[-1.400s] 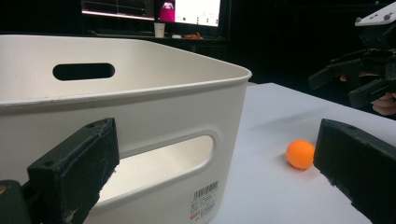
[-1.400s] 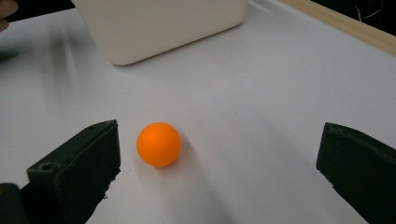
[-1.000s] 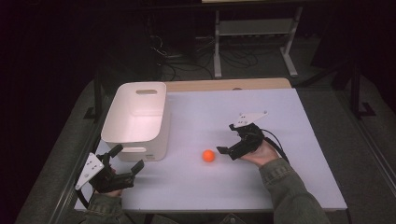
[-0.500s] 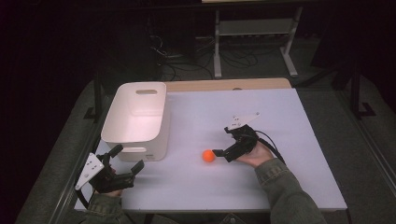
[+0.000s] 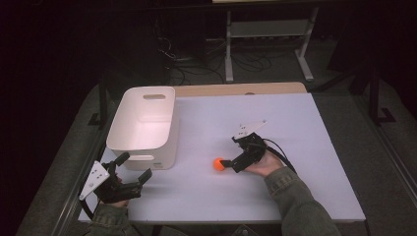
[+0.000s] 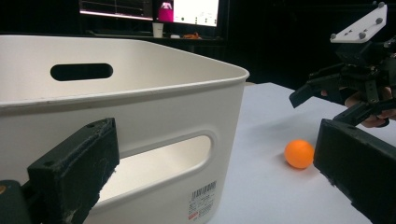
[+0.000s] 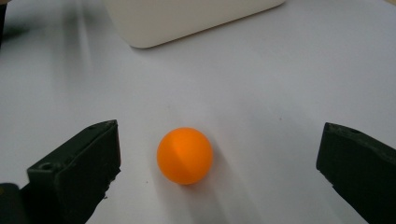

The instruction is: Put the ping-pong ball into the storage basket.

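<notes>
Ball (image 5: 219,163): sitting on the white table (image 5: 314,147), just at 9 o'clock of the right gripper in the high view, and at about 4 o'clock of the bin (image 5: 142,129), well apart from it.
Right gripper (image 5: 231,160): jaws standing spread wide; in its own view the ball (image 7: 185,155) is lying between them, nearer the left jaw, touching neither.
Left gripper (image 5: 133,169): jaws spread, holding nothing, resting at the table's near edge, just at 6 o'clock of the bin (image 6: 140,107); its view is also catching the ball (image 6: 299,153) and the right gripper (image 6: 327,100) beyond.
Step, as I judge it: lining up to close on the ball.
Risk: the ball is sitting off-centre, so the nearer jaw may be touching first and nudging it away across the smooth top.
Risk: a round, light ball may be squirting out if the pinch lands above or below its middle.
Risk: a shove toward 9 o'clock could be sending it rolling off toward the bin or the table's edge.
</notes>
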Demonstrator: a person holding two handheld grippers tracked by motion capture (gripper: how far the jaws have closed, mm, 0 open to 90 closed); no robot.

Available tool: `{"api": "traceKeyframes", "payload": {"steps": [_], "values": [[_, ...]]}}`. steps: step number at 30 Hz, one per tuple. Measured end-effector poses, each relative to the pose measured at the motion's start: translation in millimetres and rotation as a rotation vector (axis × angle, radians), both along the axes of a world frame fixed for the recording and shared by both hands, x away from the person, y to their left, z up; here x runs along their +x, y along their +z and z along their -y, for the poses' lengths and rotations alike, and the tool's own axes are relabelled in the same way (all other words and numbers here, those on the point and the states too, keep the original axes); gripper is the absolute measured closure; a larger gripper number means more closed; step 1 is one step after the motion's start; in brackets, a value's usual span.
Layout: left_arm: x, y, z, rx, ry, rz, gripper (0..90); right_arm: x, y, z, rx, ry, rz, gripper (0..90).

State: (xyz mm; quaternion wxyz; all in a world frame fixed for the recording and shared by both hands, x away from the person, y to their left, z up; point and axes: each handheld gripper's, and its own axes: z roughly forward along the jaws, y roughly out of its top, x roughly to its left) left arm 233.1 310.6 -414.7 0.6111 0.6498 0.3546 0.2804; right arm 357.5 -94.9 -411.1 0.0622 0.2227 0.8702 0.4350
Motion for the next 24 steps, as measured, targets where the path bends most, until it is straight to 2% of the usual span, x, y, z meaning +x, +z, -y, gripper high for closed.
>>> {"api": "traceKeyframes", "payload": {"steps": [24], "values": [[-0.2, 0.2, -0.2, 0.0, -0.002, 0.0, 0.0, 0.1, -12.0, -25.8, -0.036, 0.057, -0.021, 0.0]]}}
